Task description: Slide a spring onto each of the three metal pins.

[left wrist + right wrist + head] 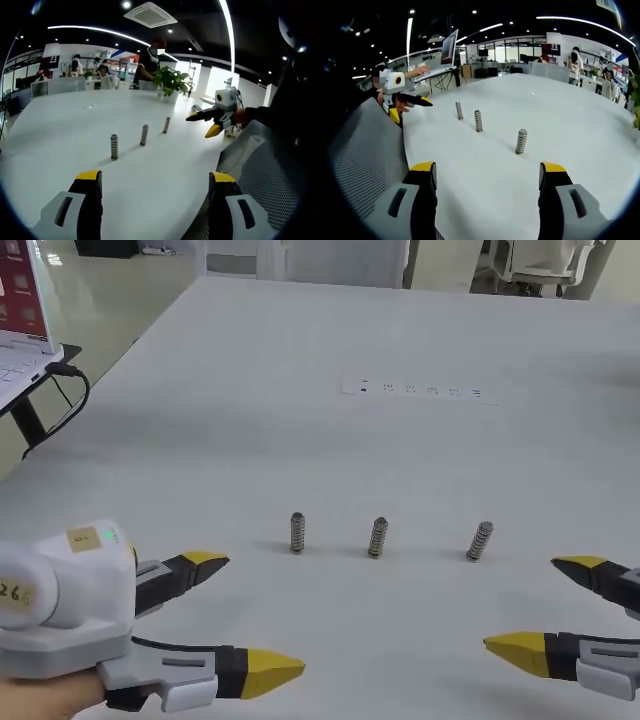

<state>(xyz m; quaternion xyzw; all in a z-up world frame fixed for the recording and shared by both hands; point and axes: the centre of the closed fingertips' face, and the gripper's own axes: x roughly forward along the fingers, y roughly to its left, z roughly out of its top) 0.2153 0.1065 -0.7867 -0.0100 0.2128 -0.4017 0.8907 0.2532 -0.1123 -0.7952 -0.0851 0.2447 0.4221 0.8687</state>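
Working over a big plain white surface [300,440] that stretches well back into an open office. Spotted a laptop [18,315] on a separate stand off the far left edge, with a black cable [72,390] looping down from it. Also a flush socket strip [418,390] set into the surface further back, a bit right of centre. From the left gripper view: bright strip lights overhead, a ceiling vent [150,14], a leafy plant [172,80] at the far side, and a few people [147,65] back there. Grey mesh chair [260,165] right at the near edge too.

Onto the springs. Three in a row across the middle of the surface, all standing upright and well apart from each other: left spring [297,533], middle spring [378,538], right spring [480,541]. Can't make out the pins inside the coils.

Seeing the left gripper [262,614] near left, held in a hand, jaws spread wide and gripping nothing. Same deal for the right gripper [521,603] near right: jaws wide apart, nothing between them. Both on the near side of the row, not touching any spring.

Left spring just beyond the left jaws' tips and a little to the right. Right spring beyond the right jaws and a bit to the left. Middle spring further out, roughly between the two grippers. In each gripper view, looking along the row at an angle, with the closest spring ahead of the jaws and the other gripper off to the side.
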